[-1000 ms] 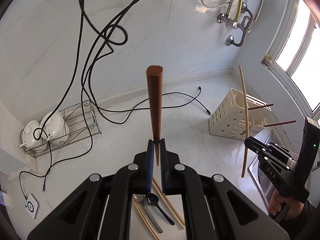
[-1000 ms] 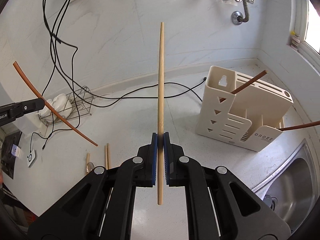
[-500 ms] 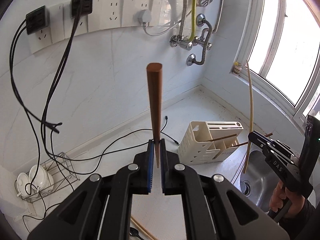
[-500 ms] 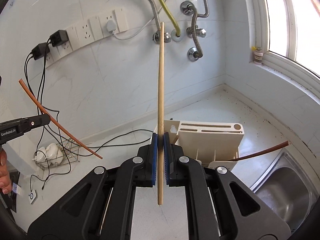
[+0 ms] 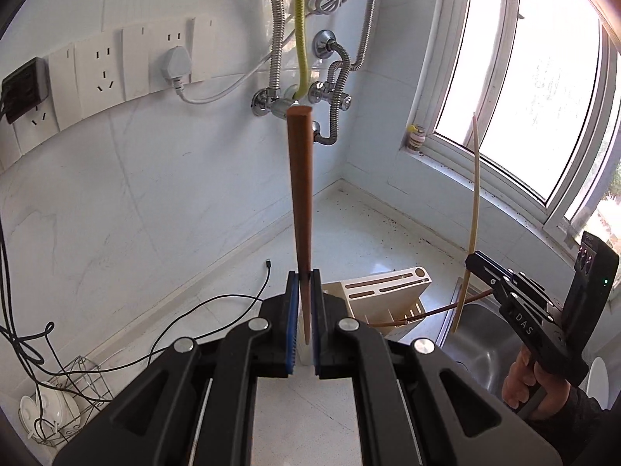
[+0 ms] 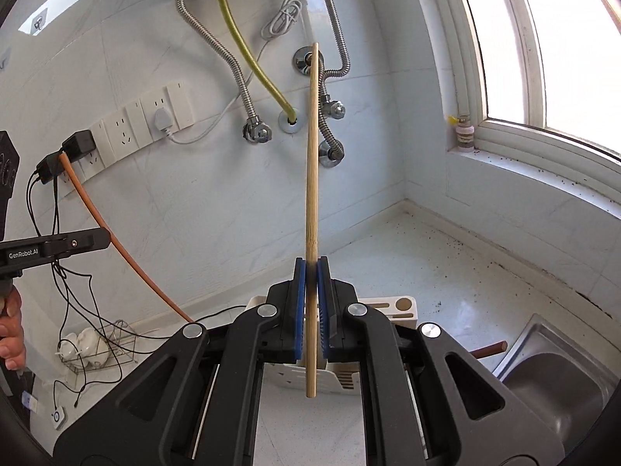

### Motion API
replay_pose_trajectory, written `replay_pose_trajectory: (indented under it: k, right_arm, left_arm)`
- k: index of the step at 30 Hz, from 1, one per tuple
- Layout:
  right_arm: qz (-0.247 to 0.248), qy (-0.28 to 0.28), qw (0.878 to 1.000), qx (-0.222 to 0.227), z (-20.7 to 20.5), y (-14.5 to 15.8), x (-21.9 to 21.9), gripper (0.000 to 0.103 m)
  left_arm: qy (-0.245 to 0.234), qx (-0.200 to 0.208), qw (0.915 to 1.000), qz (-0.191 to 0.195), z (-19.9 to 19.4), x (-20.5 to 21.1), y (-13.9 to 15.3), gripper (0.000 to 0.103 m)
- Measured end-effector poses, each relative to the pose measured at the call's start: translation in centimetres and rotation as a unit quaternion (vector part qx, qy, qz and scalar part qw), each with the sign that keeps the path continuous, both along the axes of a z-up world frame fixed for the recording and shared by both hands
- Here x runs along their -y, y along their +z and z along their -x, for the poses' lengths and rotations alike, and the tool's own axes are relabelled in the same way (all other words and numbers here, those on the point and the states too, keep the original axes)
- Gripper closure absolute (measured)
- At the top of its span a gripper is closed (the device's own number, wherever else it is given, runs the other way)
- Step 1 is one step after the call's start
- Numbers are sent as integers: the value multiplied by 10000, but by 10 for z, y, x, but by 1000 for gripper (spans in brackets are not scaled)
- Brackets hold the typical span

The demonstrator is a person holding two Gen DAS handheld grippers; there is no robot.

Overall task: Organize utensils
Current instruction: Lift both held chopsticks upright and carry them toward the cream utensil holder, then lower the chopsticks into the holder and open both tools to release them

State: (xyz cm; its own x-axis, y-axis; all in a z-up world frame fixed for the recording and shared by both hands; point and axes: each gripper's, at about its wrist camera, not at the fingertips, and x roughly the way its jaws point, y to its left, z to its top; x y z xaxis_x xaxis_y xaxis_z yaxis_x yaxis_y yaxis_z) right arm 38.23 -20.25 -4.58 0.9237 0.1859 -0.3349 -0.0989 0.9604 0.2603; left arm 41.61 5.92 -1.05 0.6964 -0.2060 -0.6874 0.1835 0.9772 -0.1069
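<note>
My left gripper (image 5: pixel 305 283) is shut on a dark brown chopstick (image 5: pixel 300 194) that stands upright; it also shows in the right wrist view (image 6: pixel 116 256). My right gripper (image 6: pixel 311 272) is shut on a light bamboo chopstick (image 6: pixel 313 178), also upright, seen in the left wrist view (image 5: pixel 471 213). The cream utensil holder (image 5: pixel 382 291) stands on the counter below and beyond both grippers, partly hidden behind the fingers, with a brown chopstick (image 5: pixel 438 312) sticking out of it. In the right wrist view the holder (image 6: pixel 392 306) peeks over the fingers.
A steel sink (image 6: pixel 559 372) lies at the right. Pipes and valves (image 5: pixel 306 97) hang on the wall ahead, with sockets (image 5: pixel 101 73) at left. Black cables (image 5: pixel 186 318) cross the counter. A wire rack with white bowls (image 6: pixel 91 345) stands at the left. A window (image 5: pixel 535 89) is at the right.
Both grippers have tilted upward and moved closer to the holder, which now sits low behind the fingers. The loose utensils on the counter have left the view. Both chopsticks stay gripped.
</note>
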Motion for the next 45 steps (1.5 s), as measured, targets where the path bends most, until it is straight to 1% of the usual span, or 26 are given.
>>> replay_pose_trajectory:
  k: [5,10,19,27,36,39,45]
  right_arm:
    - [-16,-7,9995,315,-9,-9,10,97]
    - [-65,-10,9995,316,-21,-22,16,97]
    - [-191,-80,9993,310,-30,-32,26,97]
    - [-203,-114,9992,333,-36,-50,27,97]
    - [273,-487,9956,757,-36,-69,16,97]
    - [313,-647,9926,976,-32,-72,14,97]
    - [633,-916,9839,1398,-24,-82,2,97]
  left_arm:
    - [-173,-34,9998,17,-14,15,-6,97]
    - [-334,-68,9994,-39,-31,27,-9,98]
    - [-496,16,9987,-111,-51,40,-3,98]
    - [-508,-77,9986,-79,-58,38,-14,98]
    - [-583,-118,9981,-129,-63,38,-24,98]
    - [-574,-102,9982,-100,-64,36,-24,98]
    - [-528,-83,9985,-85,-65,31,-25,98]
